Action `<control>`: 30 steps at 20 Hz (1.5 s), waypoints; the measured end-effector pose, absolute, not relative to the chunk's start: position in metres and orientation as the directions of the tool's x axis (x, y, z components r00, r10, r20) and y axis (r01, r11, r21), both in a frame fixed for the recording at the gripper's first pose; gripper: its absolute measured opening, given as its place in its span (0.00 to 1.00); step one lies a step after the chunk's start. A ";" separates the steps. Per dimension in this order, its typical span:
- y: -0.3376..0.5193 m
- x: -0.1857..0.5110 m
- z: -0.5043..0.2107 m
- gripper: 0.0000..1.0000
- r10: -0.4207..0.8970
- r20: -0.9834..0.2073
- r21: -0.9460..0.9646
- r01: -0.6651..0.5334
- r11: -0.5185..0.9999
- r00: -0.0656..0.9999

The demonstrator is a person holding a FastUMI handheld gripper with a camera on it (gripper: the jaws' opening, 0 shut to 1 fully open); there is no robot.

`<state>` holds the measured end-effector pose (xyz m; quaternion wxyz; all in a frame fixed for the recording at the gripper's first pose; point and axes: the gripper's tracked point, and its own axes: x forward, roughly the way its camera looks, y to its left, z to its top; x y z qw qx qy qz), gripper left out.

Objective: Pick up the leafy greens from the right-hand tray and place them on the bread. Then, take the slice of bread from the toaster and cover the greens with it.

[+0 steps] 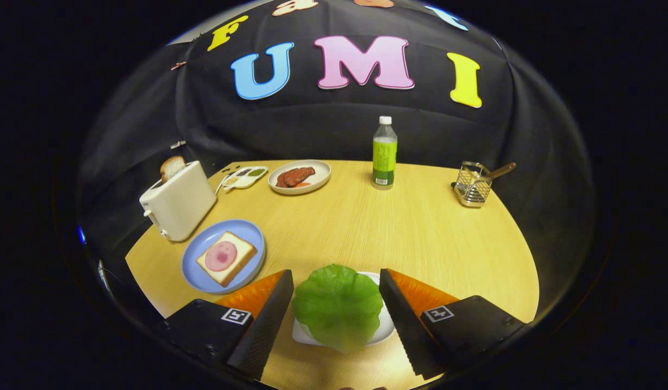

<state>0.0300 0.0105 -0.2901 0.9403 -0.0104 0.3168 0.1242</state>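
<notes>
Gripper fingers spread wide, leafy greens on white tray between them, gaps both sides. Wide bare table ahead of the fingers, passable. Blue plate with bread ahead-left; toaster close behind it. Far edge: sauce dish, meat plate, bottle, wire rack, well apart.

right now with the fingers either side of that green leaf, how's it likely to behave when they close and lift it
The leafy greens look thin and ruffled, so they will probably crumple between the open gripper fingers rather than resist. They seem light, so they should lift easily off the white tray, perhaps drooping at the edges. The glossy surface hints at some slip.
</notes>
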 end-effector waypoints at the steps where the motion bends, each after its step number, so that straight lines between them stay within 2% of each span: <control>1: 0.011 0.029 -0.301 0.99 0.231 -0.616 0.061 -0.246 0.967 0.754; 10: 0.004 0.011 -0.377 0.99 0.226 -0.752 0.013 -0.329 0.944 0.620; 12: 0.002 0.016 -0.378 0.89 0.228 -0.741 -0.008 -0.348 0.937 0.631; 13: 0.001 0.014 -0.377 0.80 0.230 -0.749 -0.007 -0.354 0.935 0.622; 14: 0.001 0.013 -0.378 0.75 0.232 -0.749 -0.005 -0.355 0.935 0.621; 16: 0.000 0.010 -0.378 0.74 0.235 -0.753 -0.004 -0.362 0.932 0.614; 20: 0.006 0.004 -0.378 0.40 0.258 -0.753 -0.023 -0.416 0.909 0.605; 21: 0.008 0.005 -0.379 0.27 0.255 -0.751 -0.029 -0.416 0.909 0.609; 23: 0.010 0.002 -0.376 0.27 0.265 -0.756 -0.008 -0.413 0.911 0.598; 24: 0.010 0.002 -0.378 0.12 0.269 -0.760 0.002 -0.412 0.911 0.592; 30: 0.010 0.000 -0.369 0.06 0.306 -0.795 0.098 -0.386 0.917 0.524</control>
